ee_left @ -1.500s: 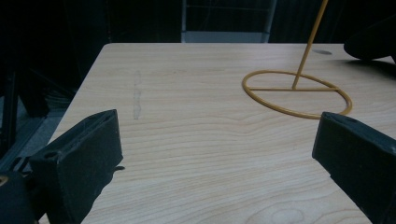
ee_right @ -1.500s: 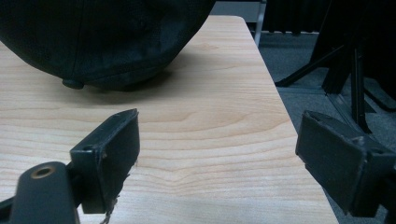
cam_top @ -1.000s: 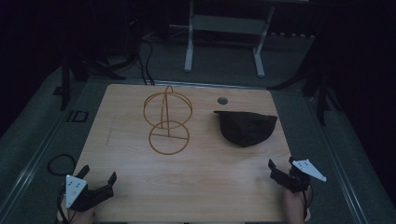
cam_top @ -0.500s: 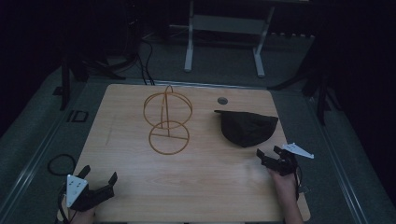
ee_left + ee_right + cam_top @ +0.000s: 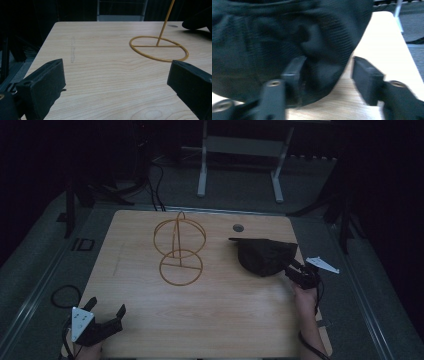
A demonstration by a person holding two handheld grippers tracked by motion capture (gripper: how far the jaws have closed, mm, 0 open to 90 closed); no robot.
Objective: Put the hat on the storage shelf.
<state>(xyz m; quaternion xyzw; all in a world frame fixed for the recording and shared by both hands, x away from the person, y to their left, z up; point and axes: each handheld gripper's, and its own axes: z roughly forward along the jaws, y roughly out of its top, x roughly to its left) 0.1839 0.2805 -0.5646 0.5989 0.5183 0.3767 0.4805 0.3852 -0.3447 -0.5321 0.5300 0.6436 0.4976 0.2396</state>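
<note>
Black cloth of the cap (image 5: pixel 264 256) lies at the tabletop's (image 5: pixel 215 320) far right, directly ahead of my right hand-held gripper (image 5: pixel 295 272), whose spread jaws straddle its near edge without clamping. My left hand-held gripper (image 5: pixel 107 320) rests released, well apart. Blur hides how the cap's brim lies.
</note>
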